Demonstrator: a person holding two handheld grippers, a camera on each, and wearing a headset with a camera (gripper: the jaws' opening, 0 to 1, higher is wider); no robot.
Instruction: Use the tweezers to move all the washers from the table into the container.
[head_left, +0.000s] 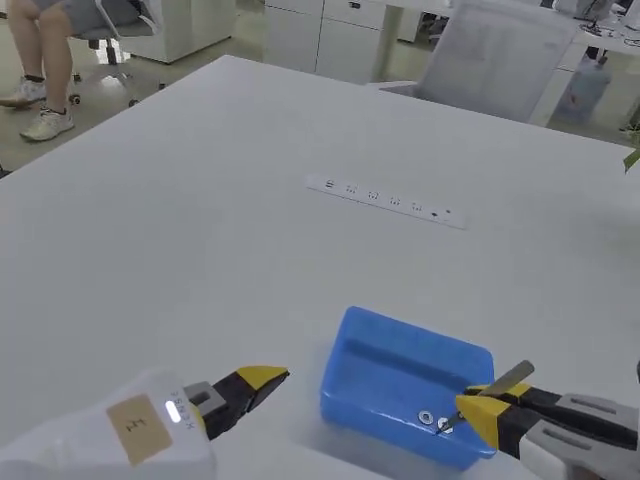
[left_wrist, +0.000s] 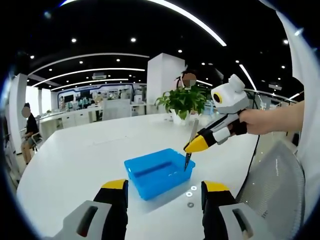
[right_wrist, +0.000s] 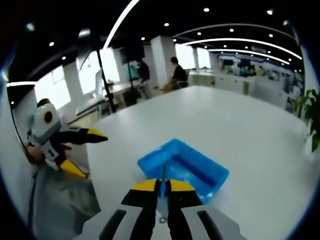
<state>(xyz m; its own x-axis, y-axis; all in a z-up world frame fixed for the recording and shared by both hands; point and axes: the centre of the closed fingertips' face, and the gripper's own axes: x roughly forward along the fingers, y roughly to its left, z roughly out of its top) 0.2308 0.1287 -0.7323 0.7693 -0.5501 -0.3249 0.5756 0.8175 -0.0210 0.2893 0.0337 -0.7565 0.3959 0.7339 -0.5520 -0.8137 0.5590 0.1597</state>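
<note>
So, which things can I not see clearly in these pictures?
Tweezers tips: left gripper view, too small to tell whether they hold a washer.
Washers on the table: left gripper view, too small to count surely.
Blue container floor: right gripper view, near part hidden by the right hand-held gripper.

**Open-plan office under a black ceiling**

A broad white table (head_left: 200, 200) takes up most of the space, a white power strip (head_left: 385, 200) lying flat on it; a grey mesh-backed chair (head_left: 500, 60) stands at its far edge; white drawer cabinets (head_left: 320, 30) stand beyond; a person (head_left: 45, 60) sits on a wheeled chair over pale floor (head_left: 100, 115); curved light strips (left_wrist: 90, 56) and small spotlights run overhead; a white pillar (left_wrist: 162, 75) rises behind a leafy potted plant (left_wrist: 182, 102).
</note>
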